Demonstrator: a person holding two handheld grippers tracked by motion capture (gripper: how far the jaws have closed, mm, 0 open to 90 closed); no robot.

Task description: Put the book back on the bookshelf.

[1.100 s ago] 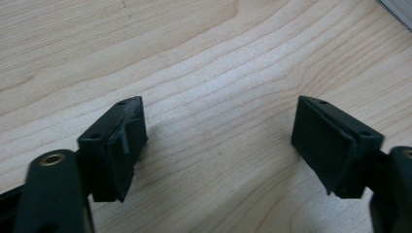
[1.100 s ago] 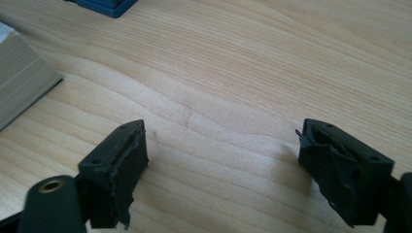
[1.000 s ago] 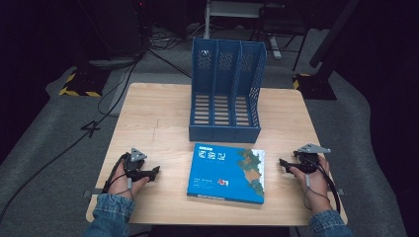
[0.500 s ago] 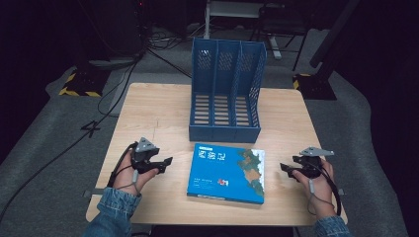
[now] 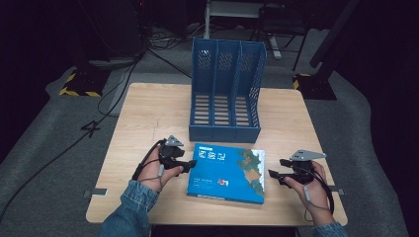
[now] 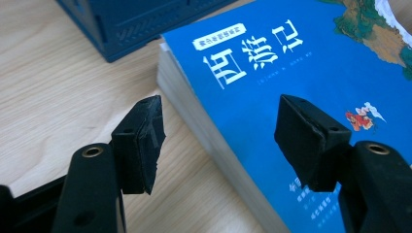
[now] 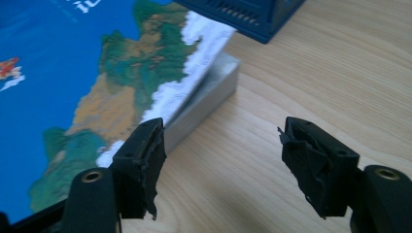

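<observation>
Wooden tabletop (image 5: 148, 118) carries all; blue 3-slot file rack (image 5: 226, 89) stands just behind the book, slots facing the person; blue book (image 5: 227, 173) lies flat, cover up, near the front edge; left gripper (image 5: 190, 165) at the book's left edge, fingers wide, straddling that edge, nothing held; right gripper (image 5: 274, 176) just right of the book, fingers wide, empty.

A: What colours lie at the centre of the frame?
B: A bright blue book (image 5: 227, 172) with white characters and a green, ochre and white map pattern, on a pale wood-grain table (image 5: 148, 118).
A: And above it?
B: A darker blue file rack (image 5: 226, 94), slotted and perforated. The gripper fingers (image 6: 138, 143) are black.
</observation>
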